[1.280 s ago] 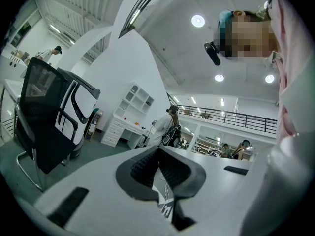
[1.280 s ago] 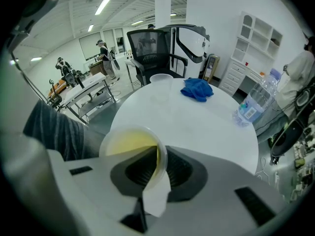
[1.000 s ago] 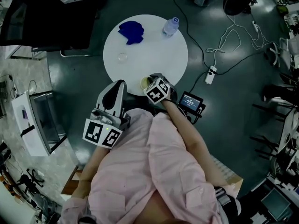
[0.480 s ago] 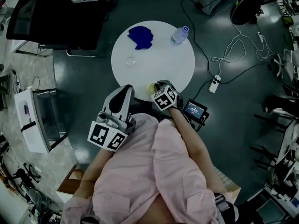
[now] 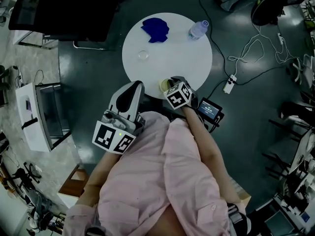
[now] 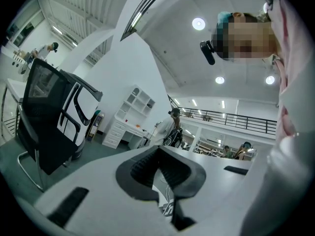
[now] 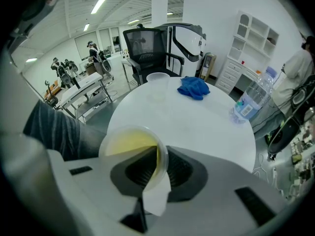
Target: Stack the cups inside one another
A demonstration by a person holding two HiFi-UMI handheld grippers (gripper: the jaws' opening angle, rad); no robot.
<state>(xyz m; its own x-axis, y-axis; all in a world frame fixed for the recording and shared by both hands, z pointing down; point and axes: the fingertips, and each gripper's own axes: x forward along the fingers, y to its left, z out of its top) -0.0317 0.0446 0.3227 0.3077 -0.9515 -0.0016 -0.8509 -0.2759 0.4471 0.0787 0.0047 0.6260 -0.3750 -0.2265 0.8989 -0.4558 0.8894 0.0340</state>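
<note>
The round, smooth white tabletop (image 5: 172,58) carries a crumpled blue cloth (image 5: 155,29) and a clear plastic bottle (image 5: 198,29) at its far side. My left hand-held gripper (image 6: 158,156) is closed and empty. My right hand-held gripper (image 7: 157,163) pinches the thin wall of a translucent yellowish cup (image 7: 129,144) at the near edge. A clear cup (image 5: 143,55) stands far left.

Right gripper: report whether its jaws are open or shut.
Shut on the yellowish cup: the right gripper pinches its rim wall between both jaws.

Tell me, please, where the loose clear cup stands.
Head view: the clear cup stands left on the white table, near the blue cloth, away from the right hand-held gripper's yellowish cup.
</note>
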